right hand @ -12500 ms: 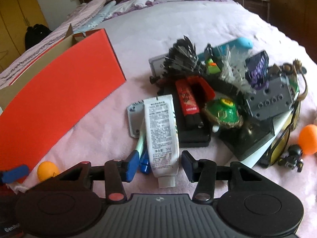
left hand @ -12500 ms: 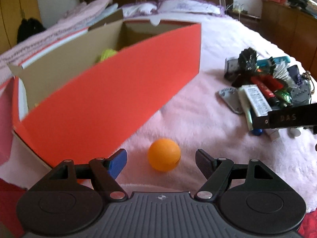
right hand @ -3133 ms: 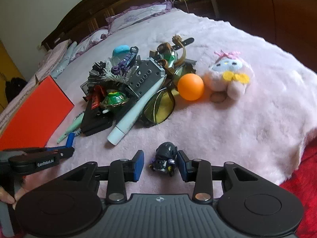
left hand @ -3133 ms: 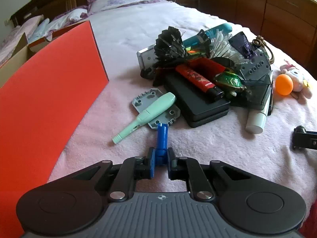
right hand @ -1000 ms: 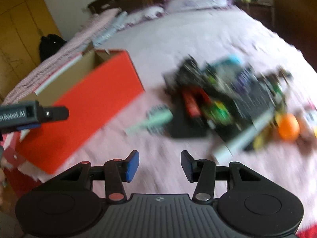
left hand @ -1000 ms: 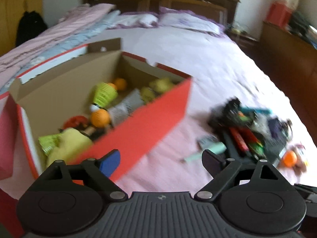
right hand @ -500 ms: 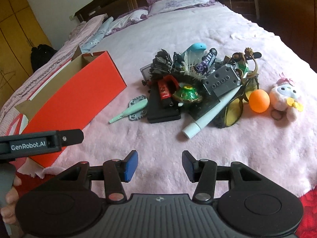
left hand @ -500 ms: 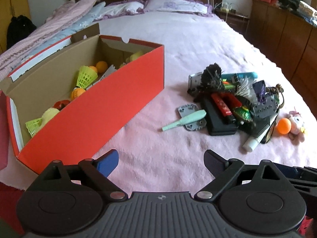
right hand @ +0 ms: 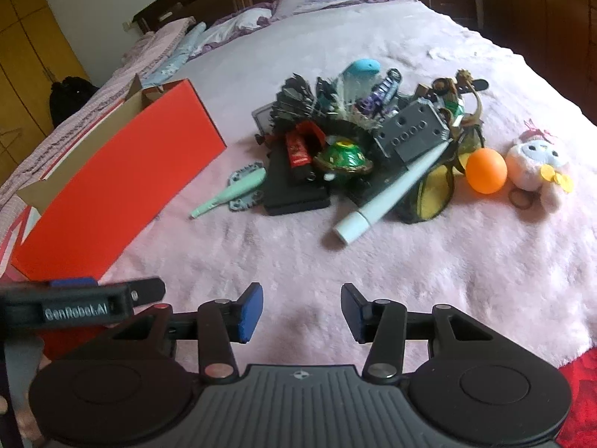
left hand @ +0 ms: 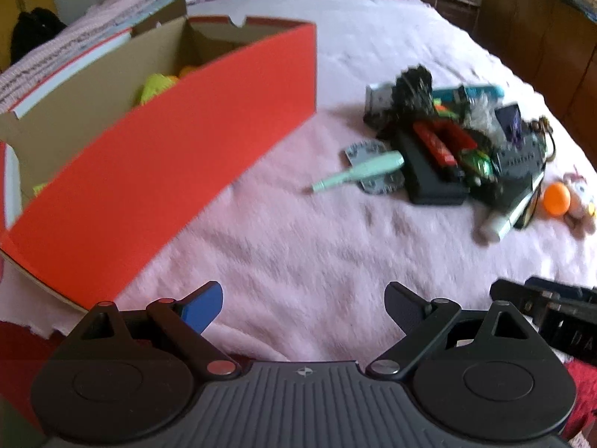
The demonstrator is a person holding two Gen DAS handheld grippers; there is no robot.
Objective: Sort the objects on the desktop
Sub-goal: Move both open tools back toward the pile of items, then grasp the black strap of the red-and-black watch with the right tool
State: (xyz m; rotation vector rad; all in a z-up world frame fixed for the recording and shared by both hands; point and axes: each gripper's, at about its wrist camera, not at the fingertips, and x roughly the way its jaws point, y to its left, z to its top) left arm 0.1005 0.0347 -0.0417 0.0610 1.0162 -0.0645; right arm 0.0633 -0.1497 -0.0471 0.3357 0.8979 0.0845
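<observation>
Now both the left tool [left hand: 303, 308] and right tool [right hand: 301, 313] gape wide and empty above the pink blanket [right hand: 429, 261].

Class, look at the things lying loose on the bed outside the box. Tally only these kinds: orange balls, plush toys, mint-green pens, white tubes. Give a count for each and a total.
Orange ball: 1
Plush toy: 1
Mint-green pen: 1
White tube: 1
Total: 4
</observation>
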